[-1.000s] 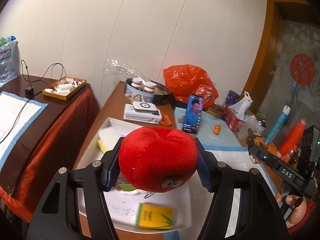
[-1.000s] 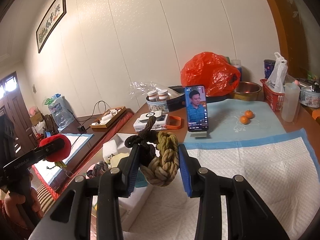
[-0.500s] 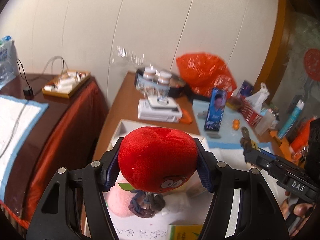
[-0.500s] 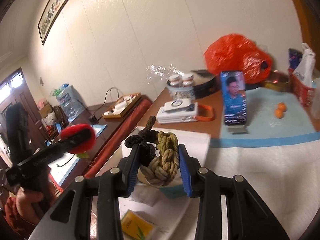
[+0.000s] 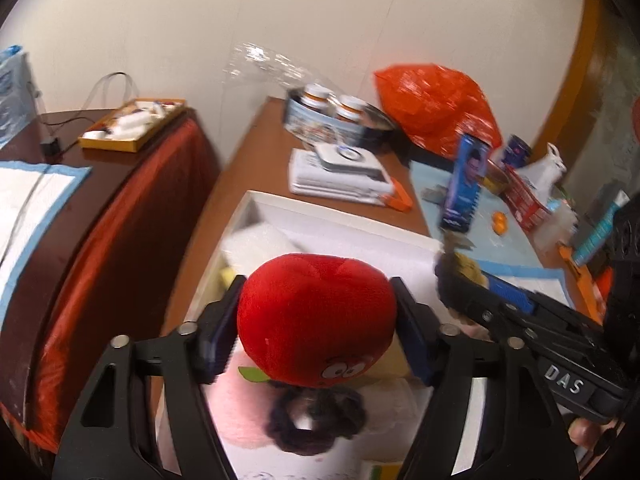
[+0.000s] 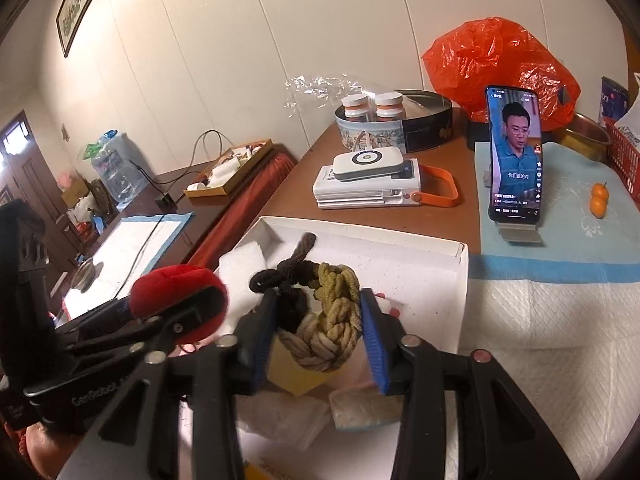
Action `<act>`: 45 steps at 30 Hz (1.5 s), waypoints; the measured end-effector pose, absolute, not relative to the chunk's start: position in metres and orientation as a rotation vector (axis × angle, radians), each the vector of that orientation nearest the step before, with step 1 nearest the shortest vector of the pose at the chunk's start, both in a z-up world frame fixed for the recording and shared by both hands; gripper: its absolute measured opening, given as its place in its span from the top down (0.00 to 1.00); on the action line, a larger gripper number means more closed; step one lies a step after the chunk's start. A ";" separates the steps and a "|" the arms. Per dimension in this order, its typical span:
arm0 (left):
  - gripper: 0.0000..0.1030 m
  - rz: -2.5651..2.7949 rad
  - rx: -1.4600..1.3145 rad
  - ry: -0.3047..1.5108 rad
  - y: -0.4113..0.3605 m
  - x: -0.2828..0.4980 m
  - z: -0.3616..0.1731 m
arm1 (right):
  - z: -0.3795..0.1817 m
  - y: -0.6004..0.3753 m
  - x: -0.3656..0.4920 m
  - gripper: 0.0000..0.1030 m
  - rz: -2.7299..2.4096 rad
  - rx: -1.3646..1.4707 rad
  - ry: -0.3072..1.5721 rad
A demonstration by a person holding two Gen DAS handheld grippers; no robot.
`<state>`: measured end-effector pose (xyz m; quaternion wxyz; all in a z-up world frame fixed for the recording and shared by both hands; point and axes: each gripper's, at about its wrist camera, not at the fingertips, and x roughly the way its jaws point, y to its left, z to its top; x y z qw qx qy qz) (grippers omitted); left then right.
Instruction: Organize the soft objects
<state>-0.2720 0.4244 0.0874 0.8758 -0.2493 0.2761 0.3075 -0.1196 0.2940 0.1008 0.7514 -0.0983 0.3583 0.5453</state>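
A red plush tomato with a cartoon face hangs between the blue pads of my left gripper. The jaws are opening, but the pads still touch its sides. It hangs over a white box that holds a dark knitted ring, a pink soft piece and white foam. My right gripper holds a brown and olive rope knot toy over the same white box. Its jaws are also opening, with the toy still between the pads. The left gripper is close by on the left.
A phone stands on a holder behind the box, next to stacked white power banks. Further back are a round tin with bottles and an orange plastic bag. Two small oranges lie right. A white pad covers the table's right part.
Both grippers have moved forward and down over the white box, still carrying their toys. They have come closer together, and the box's contents now show under them.
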 end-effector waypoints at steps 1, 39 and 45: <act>0.12 0.676 -0.528 0.563 0.428 -0.278 0.087 | 0.100 0.295 -0.120 0.44 1.186 -0.214 0.781; 0.00 0.790 -0.381 0.520 0.342 -0.318 0.130 | 0.133 0.215 -0.182 0.00 1.108 -0.278 0.505; 0.00 0.799 -0.292 0.511 0.299 -0.310 0.147 | 0.144 0.176 -0.187 0.00 0.942 -0.311 0.350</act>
